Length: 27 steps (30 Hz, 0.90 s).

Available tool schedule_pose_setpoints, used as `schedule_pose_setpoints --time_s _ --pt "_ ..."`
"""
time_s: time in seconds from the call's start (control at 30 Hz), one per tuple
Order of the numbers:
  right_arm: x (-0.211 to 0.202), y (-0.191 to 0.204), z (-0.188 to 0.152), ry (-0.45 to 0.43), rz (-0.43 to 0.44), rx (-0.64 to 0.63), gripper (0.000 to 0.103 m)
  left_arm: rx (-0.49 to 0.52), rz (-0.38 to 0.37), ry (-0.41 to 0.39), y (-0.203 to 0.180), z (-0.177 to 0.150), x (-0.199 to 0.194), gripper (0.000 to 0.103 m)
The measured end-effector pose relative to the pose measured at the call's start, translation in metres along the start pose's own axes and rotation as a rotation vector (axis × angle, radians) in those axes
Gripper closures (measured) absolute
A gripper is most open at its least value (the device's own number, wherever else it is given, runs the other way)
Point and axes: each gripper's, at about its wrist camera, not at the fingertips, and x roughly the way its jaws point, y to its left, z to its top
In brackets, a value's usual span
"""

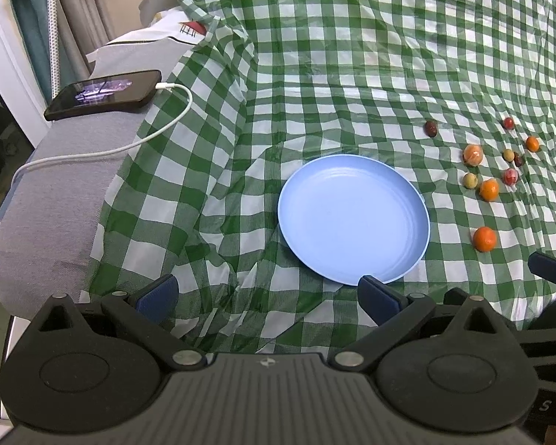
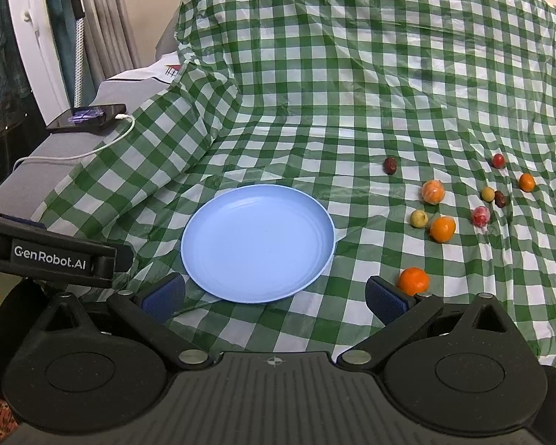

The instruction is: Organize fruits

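Both tongs, left tongs (image 1: 268, 294) and right tongs (image 2: 274, 294), are hovering open, empty; blue plate (image 2: 257, 241) is waiting; nearest orange (image 2: 413, 280), right of it, probably needs grabbing first.

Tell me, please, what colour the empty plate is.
Light blue; the plate shows best in the right wrist view.
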Motion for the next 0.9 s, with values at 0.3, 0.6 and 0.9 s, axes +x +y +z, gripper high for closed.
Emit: schedule_pose_setpoints --time_s 0.3,0.6,0.9 --pt "0.029 -0.045 -0.007 -0.011 -0.129 0.095 0.001 0.033 -0.002 0.029 -0.013 0.010 0.017 0.000" --pt "0.101 -0.118 -0.016 0.049 -0.281 0.130 0.015 0.101 -0.027 0.061 -0.054 0.036 0.047 0.000" --pt "0.152 -0.129 -0.024 0.092 -0.261 0.047 0.067 0.184 -0.042 0.058 -0.114 0.085 0.088 0.000"
